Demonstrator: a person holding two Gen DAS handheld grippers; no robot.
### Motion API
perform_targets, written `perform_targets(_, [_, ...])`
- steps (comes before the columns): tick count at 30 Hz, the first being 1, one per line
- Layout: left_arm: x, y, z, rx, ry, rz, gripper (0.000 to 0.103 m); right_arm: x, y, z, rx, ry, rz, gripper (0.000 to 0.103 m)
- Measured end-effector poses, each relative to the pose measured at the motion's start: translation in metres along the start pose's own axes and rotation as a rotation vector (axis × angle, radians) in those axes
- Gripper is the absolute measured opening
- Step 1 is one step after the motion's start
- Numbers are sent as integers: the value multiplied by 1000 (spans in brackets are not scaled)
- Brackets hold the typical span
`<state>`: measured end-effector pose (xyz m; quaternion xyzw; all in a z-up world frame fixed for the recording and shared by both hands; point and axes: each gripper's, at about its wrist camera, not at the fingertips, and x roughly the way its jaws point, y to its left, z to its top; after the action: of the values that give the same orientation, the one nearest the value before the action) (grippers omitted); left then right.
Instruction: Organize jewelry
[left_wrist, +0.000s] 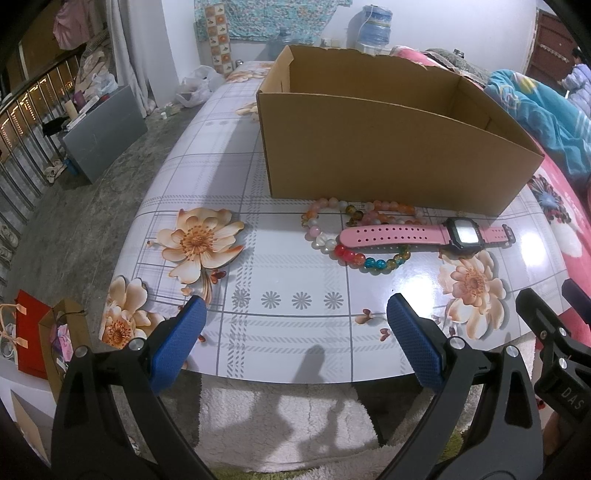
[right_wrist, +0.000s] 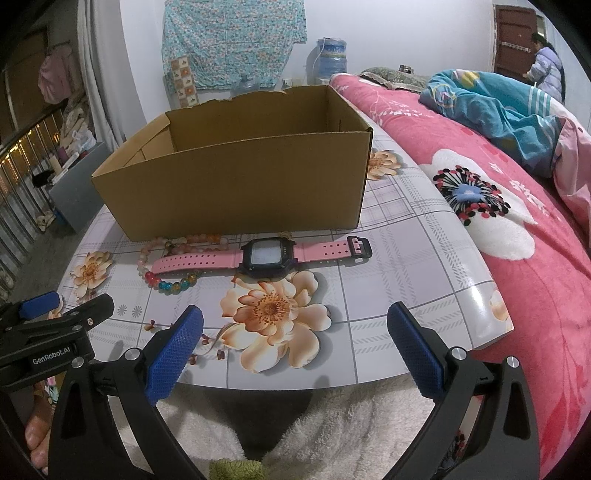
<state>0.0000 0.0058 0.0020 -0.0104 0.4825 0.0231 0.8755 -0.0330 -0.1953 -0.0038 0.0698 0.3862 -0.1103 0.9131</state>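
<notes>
**Jewelry waits at the foot of an open box**

Watch (right_wrist: 266, 255) with a pink strap lies flat on the worktop (left_wrist: 295, 325), just in front of a cardboard box (left_wrist: 388, 155) with its top open. One strap end rests across a string of bright glass beads (left_wrist: 369, 260), and pale pink and orange bead bracelets (left_wrist: 332, 218) sit tangled behind it, against the box's near wall. No jewelry can be seen in the part of the box that shows. The left tool (left_wrist: 295, 332) and the right tool (right_wrist: 295, 336) hover side by side over the worktop's near edge, both with jaws spread wide and empty. The sorting looks not yet begun. A clean start would likely be to take the watch first, pinching the strap near the case, since it overlaps the beads; lifting it straight up should keep the bracelets from dragging. The worktop's glossy floral covering may let beads slide. A bed with a pink flowered blanket (right_wrist: 517, 240) stands along one side; patterned cloth (right_wrist: 232, 44) hangs on the far wall beside a water bottle (right_wrist: 331, 59), and a person (right_wrist: 546, 70) stands at a distant door.
</notes>
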Motion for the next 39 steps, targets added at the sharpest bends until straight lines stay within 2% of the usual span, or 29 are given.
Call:
perform_targets(22, [0,10,-1,0,-2,19,95,4,1,-2,1,1,3,97])
perform_targets(39, [26,7,3,24,30,38,95,18,7,1,-34,17,29,97])
